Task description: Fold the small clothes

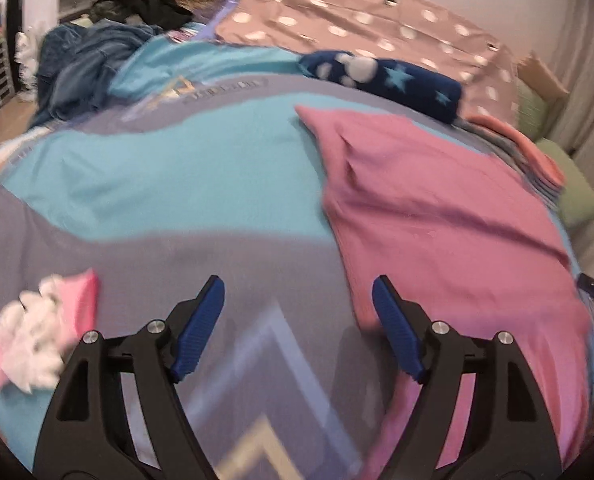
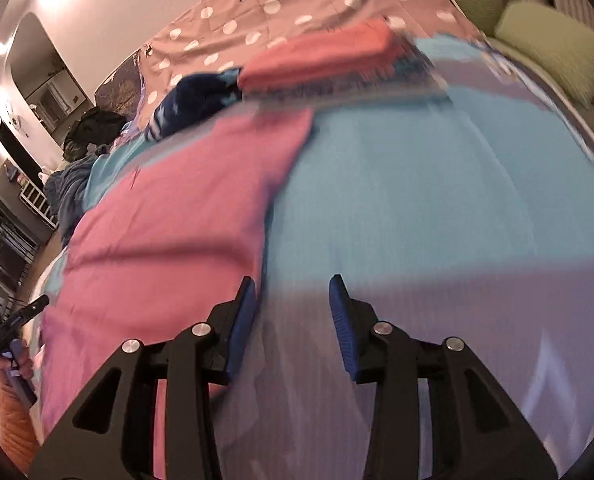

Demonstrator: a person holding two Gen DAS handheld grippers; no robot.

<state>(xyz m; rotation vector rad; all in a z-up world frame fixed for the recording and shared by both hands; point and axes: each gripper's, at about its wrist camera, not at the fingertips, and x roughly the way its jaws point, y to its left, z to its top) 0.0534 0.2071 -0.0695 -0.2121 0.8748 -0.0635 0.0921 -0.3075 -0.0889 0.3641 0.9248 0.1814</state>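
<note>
A pink garment (image 1: 449,216) lies spread flat on the bed cover (image 1: 157,184), a quilt patterned in turquoise, grey and lilac. In the left wrist view it fills the right half of the bed surface; in the right wrist view the same pink garment (image 2: 169,224) runs down the left side, its near edge just beside the right gripper's left finger.

The left gripper (image 1: 299,292) hovers over the bare grey part of the cover with its jaws wide apart and nothing between them; its right fingertip (image 1: 381,284) sits over the near edge of the pink cloth, though whether it touches is unclear in the blur. The right gripper (image 2: 291,284) has its jaws partly apart, empty, above the cover just right of the garment's edge.

Beyond the garment lies a rolled navy item with pale stars (image 1: 397,80), and next to it a stack of folded clothes topped by a coral piece (image 2: 321,56). A small pink-and-white bundle (image 1: 41,332) rests on the cover at the left. Farther back are a heap of blue denim-like clothes (image 1: 81,68), a dark pile (image 1: 141,4) and a dotted mauve sheet (image 1: 357,12). No containers are visible.

An orange sleeve (image 2: 11,412) shows at the lower left of the right wrist view.
</note>
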